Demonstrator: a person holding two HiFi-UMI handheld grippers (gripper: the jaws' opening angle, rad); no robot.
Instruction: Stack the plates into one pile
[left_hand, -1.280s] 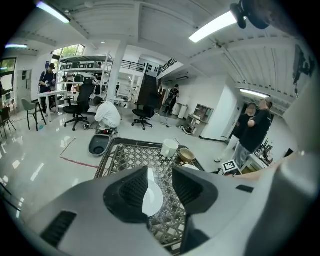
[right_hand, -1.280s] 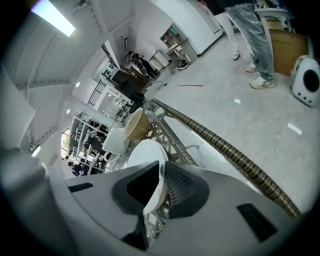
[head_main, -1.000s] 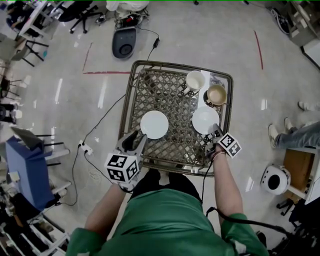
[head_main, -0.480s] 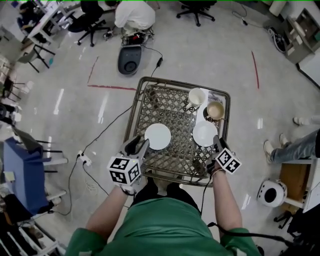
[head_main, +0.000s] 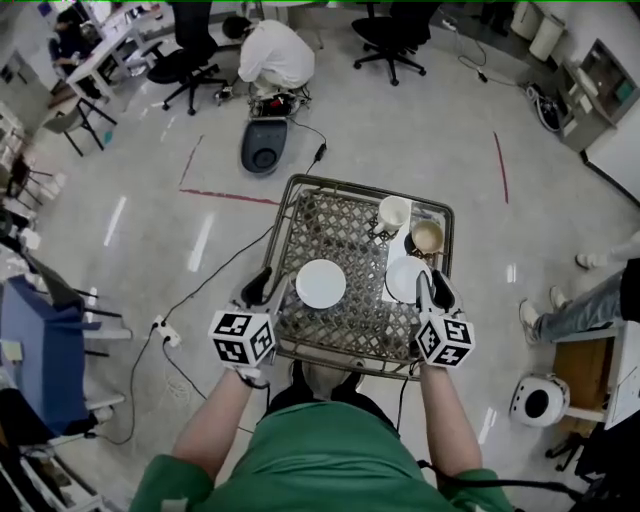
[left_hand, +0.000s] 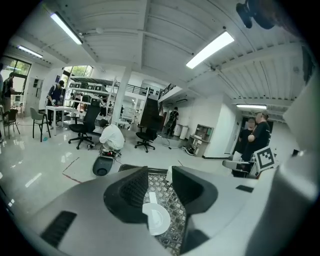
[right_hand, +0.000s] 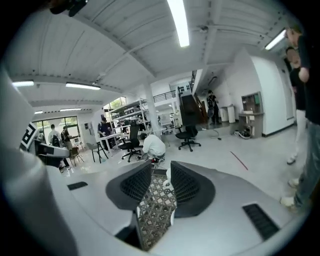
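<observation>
My left gripper (head_main: 268, 290) hangs at the brown lattice table's (head_main: 340, 215) seven o'clock edge, fingers wide and empty. My right gripper (head_main: 434, 290), at five o'clock, is closing on nothing. The left white round plate (head_main: 321, 284) lies at nine o'clock of the table's centre and the right white round plate (head_main: 405, 279) at three, unstacked.

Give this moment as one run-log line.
left gripper: open, empty | right gripper: jaws closing, empty | left plate, right plate: apart on table, unstacked

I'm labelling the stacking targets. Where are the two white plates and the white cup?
left plate (head_main: 321, 284), head view, its centre.
right plate (head_main: 404, 280), head view, left of centre.
white cup (head_main: 394, 212), head view, its open mouth.
</observation>
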